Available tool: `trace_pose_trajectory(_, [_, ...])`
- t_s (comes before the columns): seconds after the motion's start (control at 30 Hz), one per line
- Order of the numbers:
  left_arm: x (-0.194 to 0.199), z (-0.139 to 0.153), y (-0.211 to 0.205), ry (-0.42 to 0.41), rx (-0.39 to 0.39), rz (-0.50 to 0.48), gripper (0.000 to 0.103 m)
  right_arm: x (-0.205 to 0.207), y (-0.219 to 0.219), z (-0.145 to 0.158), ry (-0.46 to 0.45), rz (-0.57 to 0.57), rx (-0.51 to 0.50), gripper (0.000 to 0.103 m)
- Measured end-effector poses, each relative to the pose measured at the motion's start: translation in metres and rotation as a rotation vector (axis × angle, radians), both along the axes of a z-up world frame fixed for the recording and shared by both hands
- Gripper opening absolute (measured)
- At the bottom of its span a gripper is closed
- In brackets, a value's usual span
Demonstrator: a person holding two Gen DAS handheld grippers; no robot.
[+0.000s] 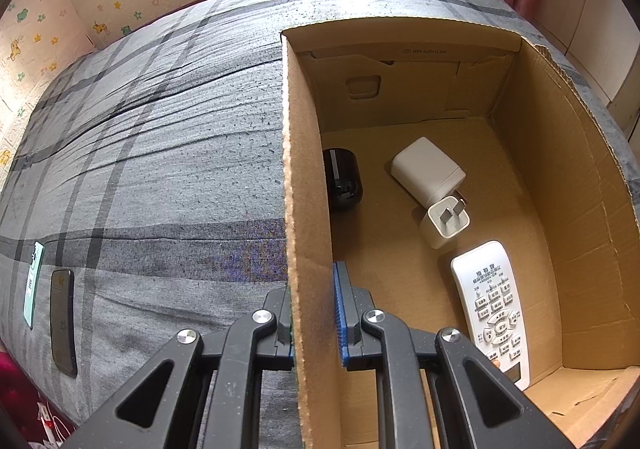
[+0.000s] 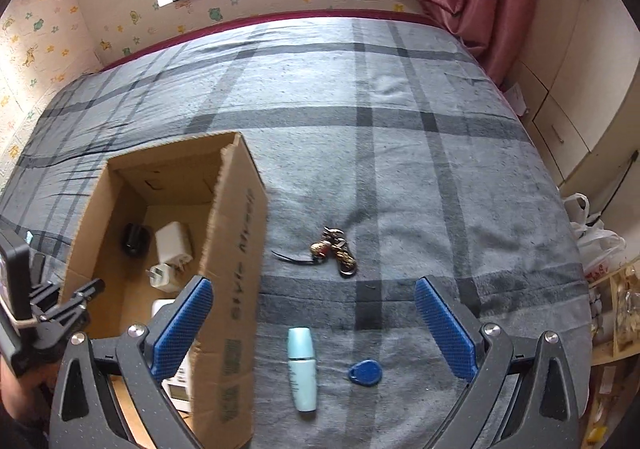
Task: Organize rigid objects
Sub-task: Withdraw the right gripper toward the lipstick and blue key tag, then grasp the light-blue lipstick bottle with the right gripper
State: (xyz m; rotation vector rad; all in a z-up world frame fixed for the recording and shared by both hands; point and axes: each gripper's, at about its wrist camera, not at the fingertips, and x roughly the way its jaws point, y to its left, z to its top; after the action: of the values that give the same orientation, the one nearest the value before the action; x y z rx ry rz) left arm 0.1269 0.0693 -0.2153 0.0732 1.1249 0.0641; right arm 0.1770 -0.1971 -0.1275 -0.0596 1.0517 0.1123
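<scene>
Cardboard box (image 1: 532, 177) sits on the bed (image 1: 160, 153), open at the top. Left gripper (image 1: 316, 313) is clamped on the box's near-left wall — one blue pad inside, the other outside, wall pinched between them.

Inside the box, on its floor:
- dark round jar (image 1: 342, 179) against the left wall
- large white charger (image 1: 428, 169) near the middle
- small white plug (image 1: 445, 223) just beside it, prongs facing up
- white remote (image 1: 494, 309) at the near right, buttons up

Right gripper (image 2: 314, 323) hovers over the bed to the right of the box, jaws spread wide, nothing in them. Its left finger (image 2: 184, 321) overlaps the box's right wall in the right wrist view; cannot tell if it touches.

Loose on the bed between and ahead of those open fingers:
- pale blue tube (image 2: 302, 367), lying flat, cap end away from the camera
- blue key fob (image 2: 365, 372) just to the right of the tube, apart from it
- keychain bundle (image 2: 336, 251) with a dark cord, farther out

Two phones (image 1: 63, 323) lie side by side at the bed's left edge — well apart from the box.
</scene>
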Motion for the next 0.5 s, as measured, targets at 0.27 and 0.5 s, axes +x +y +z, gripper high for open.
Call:
trace_pose_trajectory(0.27, [0.000,0.000,-0.001,-0.001,0.007,-0.002,0.015,-0.007,-0.020,-0.034,0.045,-0.030,0.024,0.103])
trace_pose_trajectory(0.5, [-0.001,0.000,-0.001,-0.001,0.005,0.001,0.015,-0.005,-0.017,-0.045,0.078,0.002,0.028,0.103])
